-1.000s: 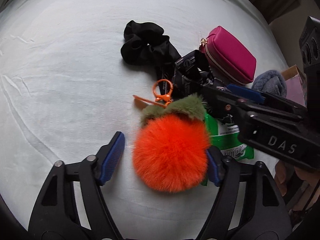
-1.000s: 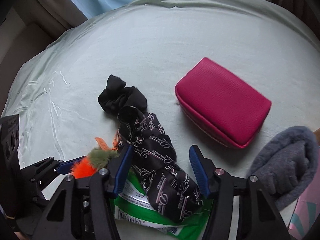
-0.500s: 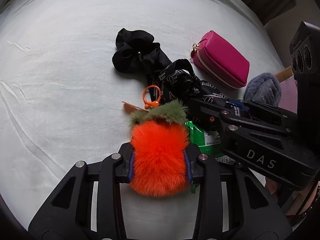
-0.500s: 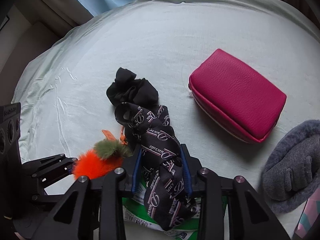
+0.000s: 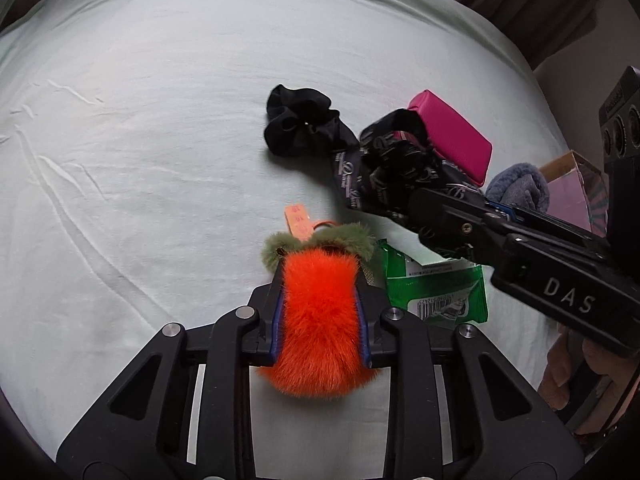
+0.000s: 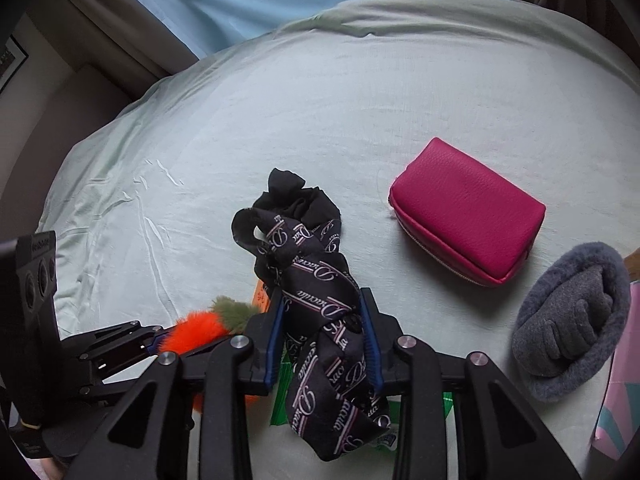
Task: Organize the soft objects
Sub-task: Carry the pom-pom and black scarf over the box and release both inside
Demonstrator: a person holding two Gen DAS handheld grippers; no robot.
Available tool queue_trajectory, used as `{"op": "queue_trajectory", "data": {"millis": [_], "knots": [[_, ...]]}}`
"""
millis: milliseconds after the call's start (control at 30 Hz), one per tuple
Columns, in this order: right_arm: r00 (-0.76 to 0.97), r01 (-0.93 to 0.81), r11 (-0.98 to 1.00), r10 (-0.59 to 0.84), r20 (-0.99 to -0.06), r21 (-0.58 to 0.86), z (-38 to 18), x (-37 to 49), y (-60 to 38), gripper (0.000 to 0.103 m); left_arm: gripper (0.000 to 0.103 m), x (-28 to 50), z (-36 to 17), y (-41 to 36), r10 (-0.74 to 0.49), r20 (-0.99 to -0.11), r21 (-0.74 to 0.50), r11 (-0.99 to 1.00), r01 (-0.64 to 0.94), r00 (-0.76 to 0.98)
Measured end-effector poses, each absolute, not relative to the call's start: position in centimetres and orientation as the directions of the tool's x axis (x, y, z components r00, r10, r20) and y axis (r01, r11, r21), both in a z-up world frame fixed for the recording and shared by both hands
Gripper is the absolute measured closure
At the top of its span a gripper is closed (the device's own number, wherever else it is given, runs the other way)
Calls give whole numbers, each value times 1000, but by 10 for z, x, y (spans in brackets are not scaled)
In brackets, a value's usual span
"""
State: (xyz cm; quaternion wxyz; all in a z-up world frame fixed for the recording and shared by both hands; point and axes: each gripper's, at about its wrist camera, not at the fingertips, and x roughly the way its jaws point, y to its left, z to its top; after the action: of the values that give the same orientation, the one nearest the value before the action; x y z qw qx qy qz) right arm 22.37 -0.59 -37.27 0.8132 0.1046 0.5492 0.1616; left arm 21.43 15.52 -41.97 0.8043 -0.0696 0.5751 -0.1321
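Observation:
My left gripper (image 5: 320, 276) is shut on an orange fur pom-pom (image 5: 320, 320) with a green fur top and an orange tag, lifted just off the pale sheet (image 5: 140, 140). My right gripper (image 6: 324, 320) is shut on a black printed scarf (image 6: 320, 312); its far end trails onto the bed beside a black scrunchie (image 6: 296, 196). In the left wrist view the right gripper (image 5: 452, 216) holds the scarf (image 5: 384, 168) to the right of the pom-pom, and the scrunchie (image 5: 300, 124) lies behind. The pom-pom (image 6: 196, 330) shows low left in the right wrist view.
A magenta zip pouch (image 6: 468, 212) lies right of the scarf. A grey furry glove bundle (image 6: 572, 324) sits at the right edge by a pink box (image 6: 620, 380). A green packet (image 5: 436, 292) lies under both grippers. Curtains and the bed's far edge ring the view.
Both grippers closed, the left on the pom-pom and the right on the scarf, then rose. The pom-pom is squeezed narrow and the scarf hangs from the right fingers.

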Motion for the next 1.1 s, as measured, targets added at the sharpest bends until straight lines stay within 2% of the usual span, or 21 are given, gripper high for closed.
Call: {"op": "queue_trajectory", "data": {"millis": [200, 267, 533, 600, 633, 667, 700, 767, 1100], "knots": [[365, -145, 923, 386, -847, 358, -361, 216, -12, 72, 82, 206, -410, 167, -286, -901, -269, 958, 95, 327], [371, -146, 921, 390, -843, 362, -355, 214, -13, 72, 98, 205, -406, 170, -285, -900, -271, 959, 87, 331], [394, -162, 917, 399, -828, 365, -338, 206, -21, 72, 98, 201, -398, 172, -264, -908, -252, 965, 79, 324], [393, -167, 915, 402, -827, 366, -338, 205, -21, 72, 89, 194, -397, 169, -245, -912, -227, 969, 93, 330], [393, -168, 915, 403, -826, 367, -338, 204, -21, 72, 61, 191, -398, 167, -241, -912, -220, 970, 99, 333], [392, -169, 915, 404, -827, 367, -339, 204, -22, 72, 11, 188, -398, 166, -236, -912, -213, 971, 104, 336], [389, -168, 915, 404, -828, 367, -340, 203, -23, 72, 1, 183, -398, 166, -245, -907, -219, 969, 112, 342], [385, -165, 914, 405, -829, 370, -343, 202, -24, 72, 0, 178, -401, 165, -254, -903, -227, 967, 117, 347], [373, -152, 915, 403, -836, 373, -356, 200, -31, 72, 1, 172, -450, 155, -146, -937, -107, 985, 137, 318]]}}
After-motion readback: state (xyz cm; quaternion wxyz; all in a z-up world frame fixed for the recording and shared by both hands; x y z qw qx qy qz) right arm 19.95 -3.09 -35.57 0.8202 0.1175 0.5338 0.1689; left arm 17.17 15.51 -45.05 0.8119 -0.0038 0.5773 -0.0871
